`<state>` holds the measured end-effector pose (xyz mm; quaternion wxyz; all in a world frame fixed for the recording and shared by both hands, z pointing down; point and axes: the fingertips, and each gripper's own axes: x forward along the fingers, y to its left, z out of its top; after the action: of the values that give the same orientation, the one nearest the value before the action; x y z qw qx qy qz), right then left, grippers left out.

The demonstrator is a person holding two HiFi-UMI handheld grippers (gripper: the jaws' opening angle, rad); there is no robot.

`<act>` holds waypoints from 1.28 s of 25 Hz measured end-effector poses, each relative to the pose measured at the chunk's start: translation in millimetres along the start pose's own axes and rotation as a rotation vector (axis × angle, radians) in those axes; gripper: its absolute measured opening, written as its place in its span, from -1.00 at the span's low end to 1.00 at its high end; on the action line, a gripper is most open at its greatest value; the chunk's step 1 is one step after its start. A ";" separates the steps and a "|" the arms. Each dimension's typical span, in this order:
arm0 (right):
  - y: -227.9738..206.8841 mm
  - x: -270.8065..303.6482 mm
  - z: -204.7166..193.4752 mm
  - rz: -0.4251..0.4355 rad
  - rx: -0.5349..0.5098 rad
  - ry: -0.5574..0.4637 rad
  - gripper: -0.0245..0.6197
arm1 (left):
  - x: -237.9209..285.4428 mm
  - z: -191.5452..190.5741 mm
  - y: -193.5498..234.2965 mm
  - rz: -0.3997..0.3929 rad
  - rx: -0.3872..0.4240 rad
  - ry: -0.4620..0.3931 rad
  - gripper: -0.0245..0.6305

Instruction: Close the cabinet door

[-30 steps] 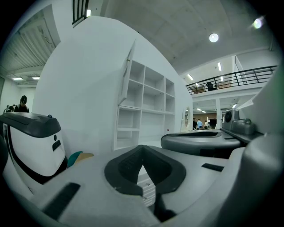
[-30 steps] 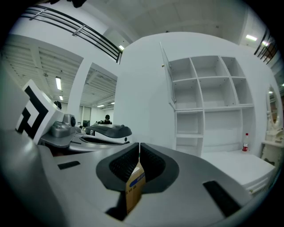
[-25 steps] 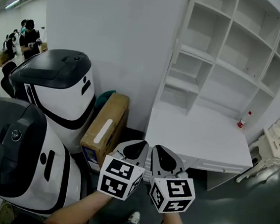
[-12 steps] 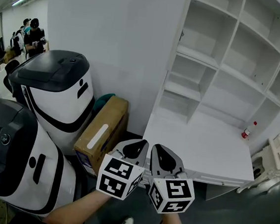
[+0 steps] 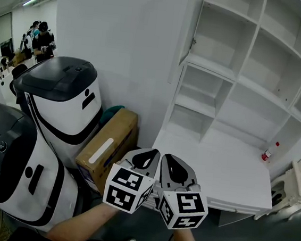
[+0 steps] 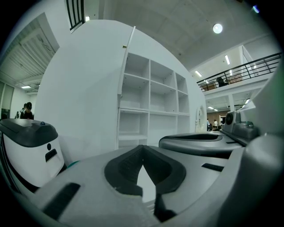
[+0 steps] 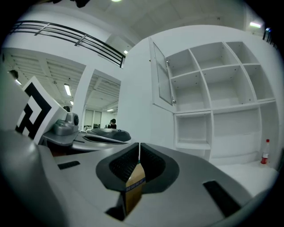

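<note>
Left gripper (image 5: 149, 152) and right gripper (image 5: 169, 158) have neared the cabinet (image 5: 235, 73), pointing level.

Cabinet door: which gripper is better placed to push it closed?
Left, probably, by little. The open door stands edge-on above both shut grippers; left gripper lies on its outer side, right gripper nearer the shelves.

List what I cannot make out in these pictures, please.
Cabinet door: head view, edge-on, top cut by the frame; its front face is hidden.
Bottle label: head view, too small to read.
Cardboard box: head view, near corner hidden behind the left gripper.
</note>
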<state>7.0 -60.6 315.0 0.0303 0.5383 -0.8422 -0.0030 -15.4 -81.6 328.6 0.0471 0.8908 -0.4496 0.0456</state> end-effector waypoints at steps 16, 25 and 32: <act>-13.6 27.1 40.6 0.029 -0.035 -0.058 -0.86 | 16.5 28.4 20.8 0.018 -0.021 -0.011 -0.89; -23.0 64.7 61.6 -0.054 -0.050 -0.073 -0.86 | 42.5 46.9 47.2 -0.067 -0.010 -0.025 -0.89; -30.5 93.5 87.2 -0.125 -0.069 -0.103 -0.86 | 65.9 67.0 69.0 -0.143 0.004 -0.045 -0.89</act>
<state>-9.2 -160.6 231.3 0.0051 0.5876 -0.8068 -0.0618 -29.4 -183.2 273.3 0.0383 0.9216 -0.3856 0.0232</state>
